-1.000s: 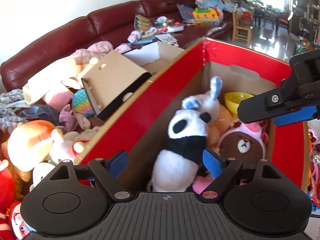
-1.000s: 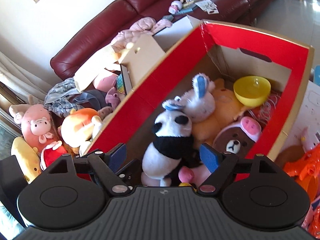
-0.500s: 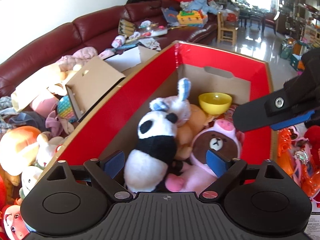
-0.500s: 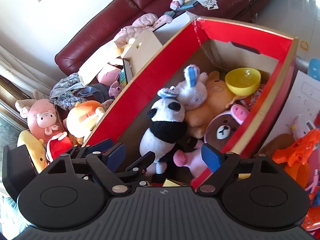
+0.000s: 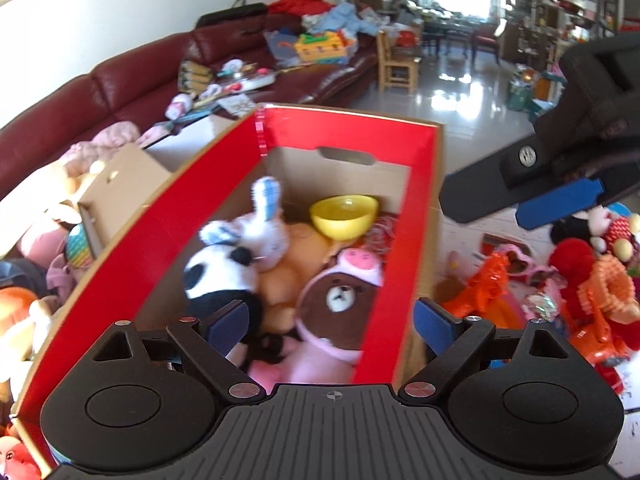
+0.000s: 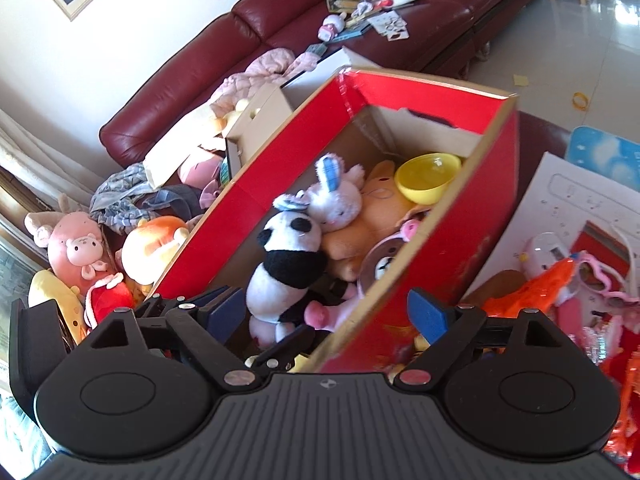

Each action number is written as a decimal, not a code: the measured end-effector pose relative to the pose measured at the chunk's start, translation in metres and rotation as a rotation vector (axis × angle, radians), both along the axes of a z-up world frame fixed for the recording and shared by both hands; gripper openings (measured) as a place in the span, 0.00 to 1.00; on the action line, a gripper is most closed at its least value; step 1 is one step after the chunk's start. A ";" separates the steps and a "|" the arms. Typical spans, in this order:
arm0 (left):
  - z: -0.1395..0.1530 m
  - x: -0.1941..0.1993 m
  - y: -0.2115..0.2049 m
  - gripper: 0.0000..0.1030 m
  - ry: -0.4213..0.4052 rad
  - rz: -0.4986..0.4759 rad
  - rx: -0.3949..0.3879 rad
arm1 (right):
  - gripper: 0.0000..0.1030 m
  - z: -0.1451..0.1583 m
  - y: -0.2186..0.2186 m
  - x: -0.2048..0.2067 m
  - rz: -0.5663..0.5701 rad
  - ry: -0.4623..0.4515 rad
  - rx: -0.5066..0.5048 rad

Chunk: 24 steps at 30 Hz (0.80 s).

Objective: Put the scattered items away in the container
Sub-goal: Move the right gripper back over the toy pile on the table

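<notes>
Blue pads, left gripper (image 5: 330, 318): fingers spread wide, nothing between them, hanging over near end of red box (image 5: 208, 216).
Blue pads, right gripper (image 6: 326, 306): fingers wide and opening further, empty; straddling box's right wall near its near corner.
Box contents, near to far: panda plush (image 6: 288, 268) at 12 o'clock from right fingers, lying lengthwise along box; brown bear in pink hood (image 5: 340, 300) beside it against right wall; white rabbit (image 6: 334, 200), orange plush beneath, yellow bowl (image 6: 428, 178) at far end.
Box axis: long side running away toward 1 o'clock in right wrist view, handle slot cut in far wall.
Scattered items, right side: orange plastic toy (image 6: 532, 292) and red and pink oddments at 2 to 3 o'clock of right fingers, on floor outside box; likely next pick.
Scattered items, left side: pink pig plush (image 6: 76, 248), orange round plush (image 6: 154, 248), red-and-white plush at 9 to 10 o'clock, outside left wall.
Nearer hand: right for the orange toy, left for the pig pile, as a judgement.
Far: maroon sofa (image 6: 280, 40) strewn with books and small toys.
Writing: none legible; marks on white sheet beside box too faint to read.
</notes>
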<state>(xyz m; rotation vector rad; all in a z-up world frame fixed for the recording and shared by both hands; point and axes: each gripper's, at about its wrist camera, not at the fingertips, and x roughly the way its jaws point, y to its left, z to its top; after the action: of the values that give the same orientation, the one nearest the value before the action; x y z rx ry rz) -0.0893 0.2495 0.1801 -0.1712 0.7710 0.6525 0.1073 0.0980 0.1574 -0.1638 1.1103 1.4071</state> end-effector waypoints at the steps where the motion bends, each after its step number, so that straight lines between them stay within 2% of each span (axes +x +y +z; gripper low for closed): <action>1: -0.001 0.004 -0.005 0.93 0.005 -0.015 0.002 | 0.88 -0.001 -0.005 0.005 -0.014 -0.002 0.000; 11: -0.022 0.040 -0.050 0.93 0.049 -0.165 -0.013 | 0.89 -0.039 -0.060 0.055 -0.185 0.021 -0.071; 12: -0.026 0.043 -0.055 0.97 0.057 -0.177 -0.015 | 0.89 -0.044 -0.067 0.061 -0.204 0.022 -0.081; 13: -0.029 0.047 -0.060 1.00 0.065 -0.178 0.007 | 0.89 -0.048 -0.075 0.066 -0.226 0.025 -0.092; 18: -0.042 0.061 -0.080 1.00 0.138 -0.152 0.122 | 0.89 -0.070 -0.118 0.097 -0.351 0.067 -0.126; 24: -0.023 0.058 -0.078 1.00 0.087 -0.138 0.125 | 0.89 -0.094 -0.159 0.127 -0.474 0.130 -0.147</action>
<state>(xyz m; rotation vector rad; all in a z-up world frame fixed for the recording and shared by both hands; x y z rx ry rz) -0.0314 0.1715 0.1575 0.0242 0.8156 0.5782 0.2340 -0.0608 0.0634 0.0856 1.2624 0.9244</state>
